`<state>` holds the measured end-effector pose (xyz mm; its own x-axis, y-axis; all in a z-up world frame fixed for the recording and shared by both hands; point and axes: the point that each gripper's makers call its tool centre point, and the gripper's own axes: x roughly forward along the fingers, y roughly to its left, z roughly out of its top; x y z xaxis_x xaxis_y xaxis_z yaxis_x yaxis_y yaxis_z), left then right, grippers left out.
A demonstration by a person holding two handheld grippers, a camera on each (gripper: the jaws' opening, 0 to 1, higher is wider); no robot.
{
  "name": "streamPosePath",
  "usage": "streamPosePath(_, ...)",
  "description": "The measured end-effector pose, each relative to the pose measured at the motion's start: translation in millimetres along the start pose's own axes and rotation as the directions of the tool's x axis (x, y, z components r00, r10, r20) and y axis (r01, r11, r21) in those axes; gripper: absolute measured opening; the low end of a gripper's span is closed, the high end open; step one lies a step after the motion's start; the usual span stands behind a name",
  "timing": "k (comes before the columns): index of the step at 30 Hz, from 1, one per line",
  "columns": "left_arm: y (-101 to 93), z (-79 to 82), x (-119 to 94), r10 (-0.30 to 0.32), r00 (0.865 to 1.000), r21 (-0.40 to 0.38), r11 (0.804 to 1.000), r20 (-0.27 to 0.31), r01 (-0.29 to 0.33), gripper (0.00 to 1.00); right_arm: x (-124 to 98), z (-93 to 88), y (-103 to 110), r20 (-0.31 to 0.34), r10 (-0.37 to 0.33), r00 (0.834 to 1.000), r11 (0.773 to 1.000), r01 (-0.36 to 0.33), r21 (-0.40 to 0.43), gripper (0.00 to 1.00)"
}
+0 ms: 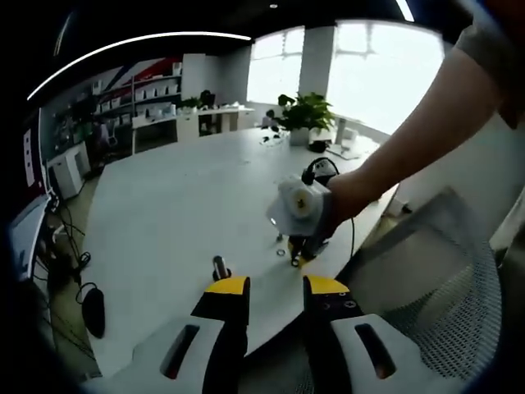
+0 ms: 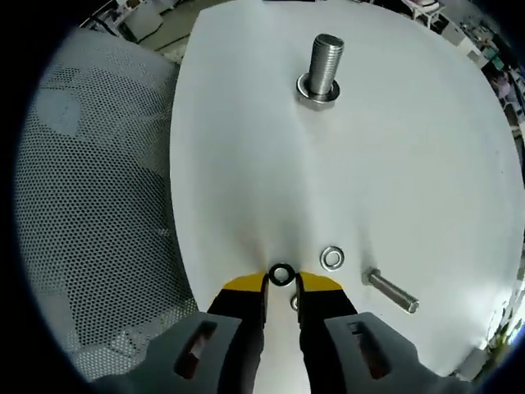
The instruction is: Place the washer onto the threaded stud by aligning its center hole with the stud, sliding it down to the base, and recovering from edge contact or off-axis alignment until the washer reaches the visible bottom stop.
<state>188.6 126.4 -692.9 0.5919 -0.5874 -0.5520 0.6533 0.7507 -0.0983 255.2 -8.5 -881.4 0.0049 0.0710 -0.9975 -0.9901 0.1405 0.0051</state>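
Note:
In the right gripper view a threaded stud [image 2: 325,59] stands upright on the white table [image 2: 246,148], far ahead, with a silver washer [image 2: 308,92] around its base. My right gripper [image 2: 281,283] has its jaws drawn narrow on a small dark washer [image 2: 281,274] lying flat at the tips. A silver washer [image 2: 332,258] lies just right of it, and a tiny ring [image 2: 294,303] shows between the jaws. In the left gripper view my left gripper [image 1: 276,287] is open with nothing in it. The stud [image 1: 220,267] is just beyond its left tip, and the right gripper [image 1: 300,256] points down at the table.
A loose bolt [image 2: 392,291] lies on the table right of my right gripper. A grey mesh chair [image 2: 82,205] stands against the table's curved edge [image 2: 176,205]. At the table's far end are a potted plant [image 1: 305,111] and cables. A person's arm [image 1: 410,139] holds the right gripper.

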Motion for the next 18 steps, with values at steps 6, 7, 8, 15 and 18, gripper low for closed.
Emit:
streamPosePath(6,-1.5,-1.4,0.9,-0.004,1.000,0.010,1.000,-0.009,0.004,0.23,0.0,-0.7,0.3,-0.038,-0.010,0.999,1.000,0.010,-0.005,0.16)
streamPosePath(7,-1.6,-1.3,0.8,-0.004,1.000,0.013,1.000,-0.010,0.004,0.23,-0.2,-0.8,-0.1,-0.041,-0.008,0.999,1.000,0.008,-0.005,0.16)
streamPosePath(8,-1.6,-1.3,0.8,-0.002,1.000,0.015,1.000,-0.010,0.002,0.23,-0.1,-0.8,-0.1,-0.047,-0.005,0.999,1.000,0.005,-0.004,0.16)
streamPosePath(15,-1.7,-0.6,0.7,-0.002,1.000,0.021,1.000,-0.008,0.002,0.22,0.8,-0.7,0.0,-0.094,-0.031,0.995,0.999,0.034,0.031,0.16)
streamPosePath(18,-1.2,0.7,0.2,-0.002,1.000,0.016,1.000,-0.001,0.002,0.22,0.0,-0.8,-0.1,-0.078,-0.052,0.996,0.996,0.058,0.075,0.15)
